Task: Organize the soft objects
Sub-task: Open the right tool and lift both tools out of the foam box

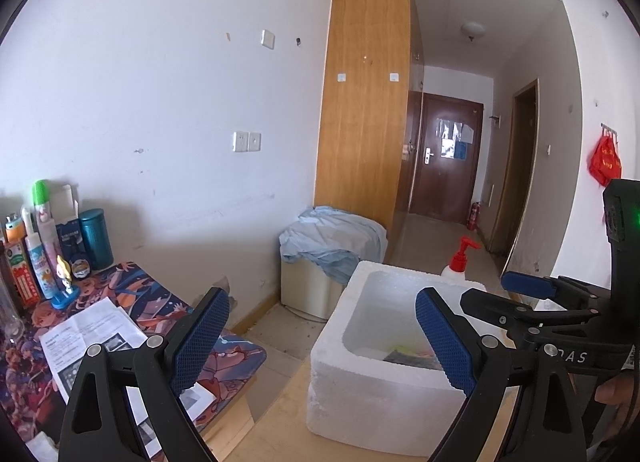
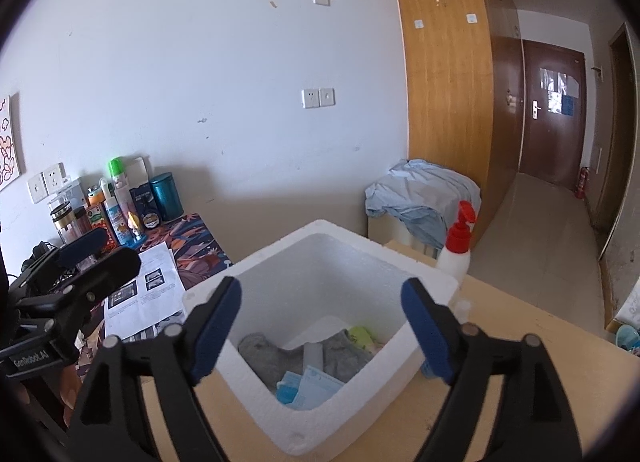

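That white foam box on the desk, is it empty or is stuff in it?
Not empty. The white foam box has no lid, and a grey cloth, blue face masks and something yellow-green lie on its bottom.

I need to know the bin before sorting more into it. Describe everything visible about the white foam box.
The white foam box is a thick-walled, open-topped container of what looks like expanded polystyrene, with no lid in view. It sits upright on the light wooden tabletop, one corner toward the right wrist camera. Inside lie a grey cloth, a yellow-green soft item and light blue face masks. A red-topped pump bottle stands just behind it. Both grippers are open and neither touches it.
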Demonstrator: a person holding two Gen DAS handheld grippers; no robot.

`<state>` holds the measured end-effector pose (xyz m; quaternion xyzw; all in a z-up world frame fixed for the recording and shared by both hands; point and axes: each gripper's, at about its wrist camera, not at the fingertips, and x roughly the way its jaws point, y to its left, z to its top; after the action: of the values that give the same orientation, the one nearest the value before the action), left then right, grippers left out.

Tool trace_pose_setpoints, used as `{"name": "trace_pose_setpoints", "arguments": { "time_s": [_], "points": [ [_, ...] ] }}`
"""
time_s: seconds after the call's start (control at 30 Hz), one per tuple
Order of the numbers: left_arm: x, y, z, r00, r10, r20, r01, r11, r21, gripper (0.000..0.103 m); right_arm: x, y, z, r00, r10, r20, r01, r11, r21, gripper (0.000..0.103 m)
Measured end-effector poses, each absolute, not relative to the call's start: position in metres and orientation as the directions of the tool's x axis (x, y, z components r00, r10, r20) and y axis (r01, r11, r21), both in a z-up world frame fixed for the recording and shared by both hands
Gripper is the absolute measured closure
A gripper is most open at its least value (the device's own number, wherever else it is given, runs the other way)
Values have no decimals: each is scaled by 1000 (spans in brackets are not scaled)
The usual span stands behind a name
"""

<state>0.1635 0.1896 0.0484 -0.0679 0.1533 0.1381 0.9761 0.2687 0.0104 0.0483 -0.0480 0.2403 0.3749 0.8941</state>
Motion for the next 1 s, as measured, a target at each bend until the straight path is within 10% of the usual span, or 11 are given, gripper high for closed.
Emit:
{"name": "trace_pose_setpoints", "arguments": {
  "time_s": [1.0],
  "points": [
    [72, 124, 81, 956, 163, -246, -188, 979, -83, 8, 153, -77, 81, 735, 585, -343, -598, 797, 78, 4]
  ]
}}
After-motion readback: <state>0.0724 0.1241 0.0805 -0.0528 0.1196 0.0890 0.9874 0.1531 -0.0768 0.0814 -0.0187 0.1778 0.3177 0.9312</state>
